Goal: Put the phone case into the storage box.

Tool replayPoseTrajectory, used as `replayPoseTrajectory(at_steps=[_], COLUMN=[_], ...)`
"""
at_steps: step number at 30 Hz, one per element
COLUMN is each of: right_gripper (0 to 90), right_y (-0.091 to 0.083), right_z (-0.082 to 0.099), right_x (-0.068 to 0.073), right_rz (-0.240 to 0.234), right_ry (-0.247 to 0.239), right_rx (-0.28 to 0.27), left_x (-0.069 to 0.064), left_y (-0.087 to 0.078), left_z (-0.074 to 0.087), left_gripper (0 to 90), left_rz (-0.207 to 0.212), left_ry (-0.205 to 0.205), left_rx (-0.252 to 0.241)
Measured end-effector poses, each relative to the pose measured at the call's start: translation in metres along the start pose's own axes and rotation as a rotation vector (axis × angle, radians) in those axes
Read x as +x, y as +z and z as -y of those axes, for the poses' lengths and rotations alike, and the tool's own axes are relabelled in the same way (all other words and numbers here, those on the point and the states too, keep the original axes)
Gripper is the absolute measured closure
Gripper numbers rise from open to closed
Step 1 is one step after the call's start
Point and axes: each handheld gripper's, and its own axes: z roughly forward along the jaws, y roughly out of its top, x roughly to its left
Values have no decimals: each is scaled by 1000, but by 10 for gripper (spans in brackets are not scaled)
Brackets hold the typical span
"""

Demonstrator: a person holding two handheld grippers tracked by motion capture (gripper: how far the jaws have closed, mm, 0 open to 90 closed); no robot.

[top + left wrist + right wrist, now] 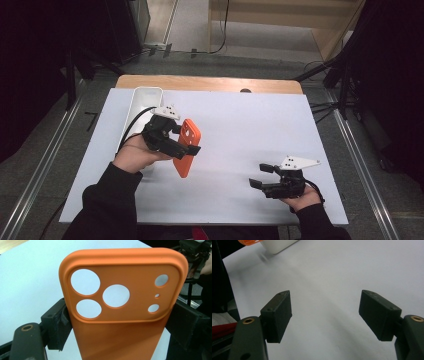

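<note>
An orange phone case [186, 146] with round camera cut-outs is held up off the white table [240, 130] at the left. My left gripper [186, 146] is shut on it, the pads pressing its two long edges. In the left gripper view the orange phone case [125, 322] stands upright between the jaws, its camera holes at the top. My right gripper [260, 175] rests low near the table's front right, open, with nothing between its fingers. In the right gripper view the right gripper [325, 315] has its jaws set wide apart over bare white tabletop.
A long white tray [141, 102] lies along the table's left side, behind my left hand; the white tray's corner [279, 246] appears at the top left of the right gripper view. A wooden table edge [210, 82] runs along the back. Dark stands flank both sides.
</note>
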Motion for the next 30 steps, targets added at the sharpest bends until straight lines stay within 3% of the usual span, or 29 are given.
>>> replayPoseTrajectory(at_steps=[9,16,30], right_gripper=[250,250,250], right_y=[1,3,4], right_z=[-1,-1,-3], right_x=[-1,-1,0], right_rz=[-1,-9,-14], right_ry=[-9,-5,1], right_rx=[0,4,7], left_x=[2,4,14], left_y=[-12,-26,-48], left_z=[0,0,4], left_gripper=[160,160,160], left_rz=[-7,-41,-80], left_ry=[-22,-23,-81], left_rx=[-8,-39,-74])
